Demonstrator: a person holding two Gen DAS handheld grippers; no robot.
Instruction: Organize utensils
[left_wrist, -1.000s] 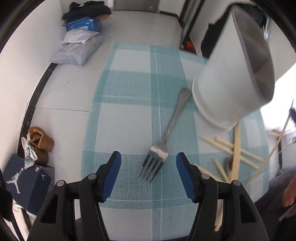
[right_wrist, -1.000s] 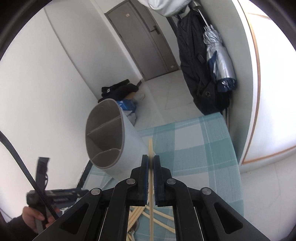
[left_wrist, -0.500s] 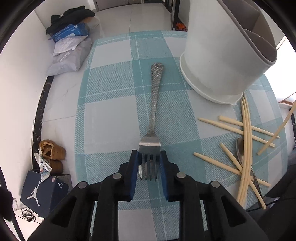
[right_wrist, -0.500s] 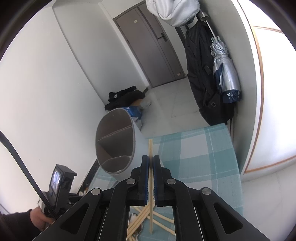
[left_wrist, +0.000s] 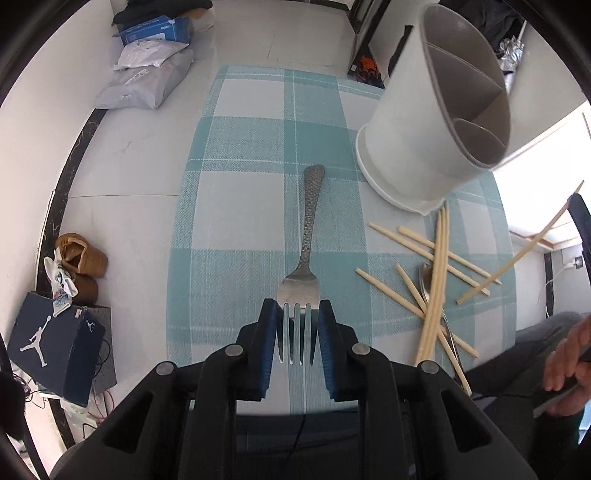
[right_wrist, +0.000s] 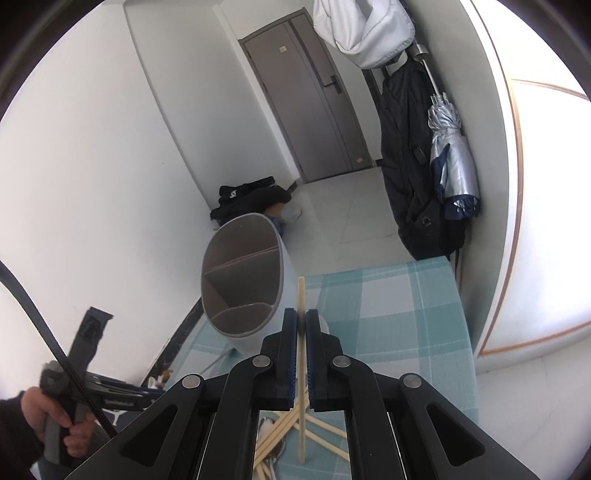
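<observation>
A silver fork (left_wrist: 309, 221) with a hammered handle lies along the teal checked tablecloth (left_wrist: 240, 221), its handle pointing away. My left gripper (left_wrist: 297, 325) is shut on its tines from both sides. A white utensil holder (left_wrist: 424, 122) with grey divided compartments stands at the far right of the cloth. Loose chopsticks (left_wrist: 436, 266) and a spoon (left_wrist: 426, 277) lie crossed in front of it. My right gripper (right_wrist: 301, 325) is shut on one chopstick (right_wrist: 301, 291), held in the air to the right of the holder (right_wrist: 243, 280). That chopstick (left_wrist: 524, 251) also shows in the left wrist view.
The floor left of the table holds brown shoes (left_wrist: 81, 258), a dark shoe box (left_wrist: 51, 343) and parcels (left_wrist: 144, 85). A person's hand (left_wrist: 569, 354) is at the right edge. A dark coat (right_wrist: 410, 166) and an umbrella (right_wrist: 452, 162) hang by the door (right_wrist: 310, 99).
My left gripper has shut on the fork's tines and then risen a little, so more of the table shows. The right gripper keeps its chopstick and has hardly moved.
</observation>
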